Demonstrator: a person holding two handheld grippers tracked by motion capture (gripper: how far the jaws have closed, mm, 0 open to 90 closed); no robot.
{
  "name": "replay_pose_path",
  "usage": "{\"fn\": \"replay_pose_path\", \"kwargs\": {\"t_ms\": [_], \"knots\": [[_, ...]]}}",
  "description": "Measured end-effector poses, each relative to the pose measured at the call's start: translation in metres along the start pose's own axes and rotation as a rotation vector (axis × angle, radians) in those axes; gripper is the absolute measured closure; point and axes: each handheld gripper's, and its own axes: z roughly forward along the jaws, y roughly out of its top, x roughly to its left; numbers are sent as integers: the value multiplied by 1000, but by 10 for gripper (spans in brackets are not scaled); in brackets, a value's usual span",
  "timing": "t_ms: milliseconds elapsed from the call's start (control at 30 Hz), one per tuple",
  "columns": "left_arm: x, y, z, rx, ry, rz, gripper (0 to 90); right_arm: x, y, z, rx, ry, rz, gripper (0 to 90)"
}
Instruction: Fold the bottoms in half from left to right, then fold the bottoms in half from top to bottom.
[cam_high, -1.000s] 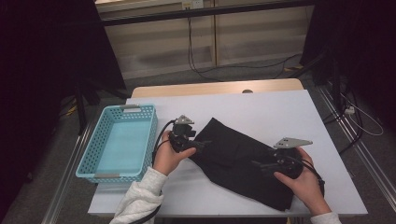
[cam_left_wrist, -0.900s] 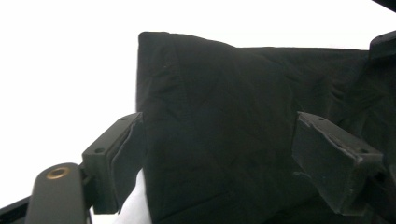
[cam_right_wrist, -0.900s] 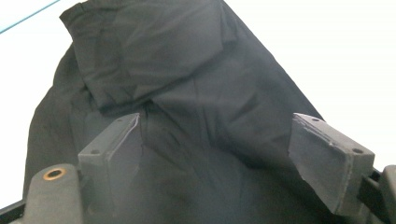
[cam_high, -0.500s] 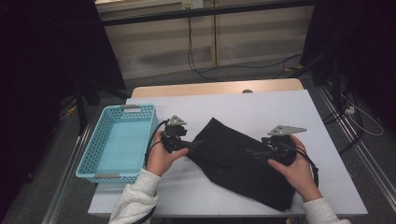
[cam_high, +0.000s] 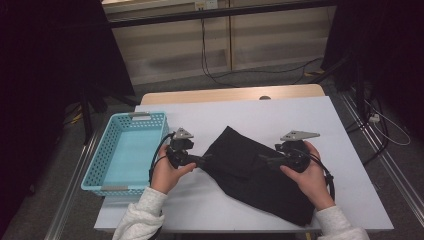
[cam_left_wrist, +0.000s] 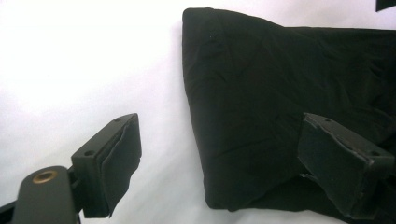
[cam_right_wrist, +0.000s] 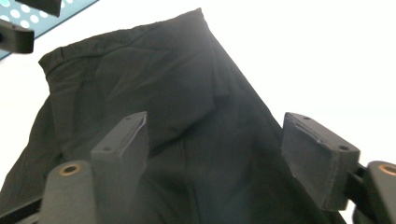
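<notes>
A creased black cloth (cam_high: 255, 177) lies folded on the white worktop (cam_high: 300, 117). The left gripper (cam_high: 206, 160) has its jaws apart at the cloth's edge. The right gripper (cam_high: 264, 159) has its jaws apart above it, lately narrowing.

No text, label, brand, number or sign can be read anywhere in front of me.
</notes>
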Motion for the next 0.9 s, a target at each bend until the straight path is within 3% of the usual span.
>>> {"fn": "replay_pose_path", "kwargs": {"t_ms": [133, 567, 900], "knots": [[-1, -2, -1, 0, -9, -4, 137, 3, 4, 9, 11, 12, -30, 267], [-2, -7, -8, -20, -18, -24, 125, 9, 16, 37, 55, 36, -60, 232], [-4, -10, -3, -19, -15, -23, 119, 7, 23, 44, 45, 37, -46, 247]]}}
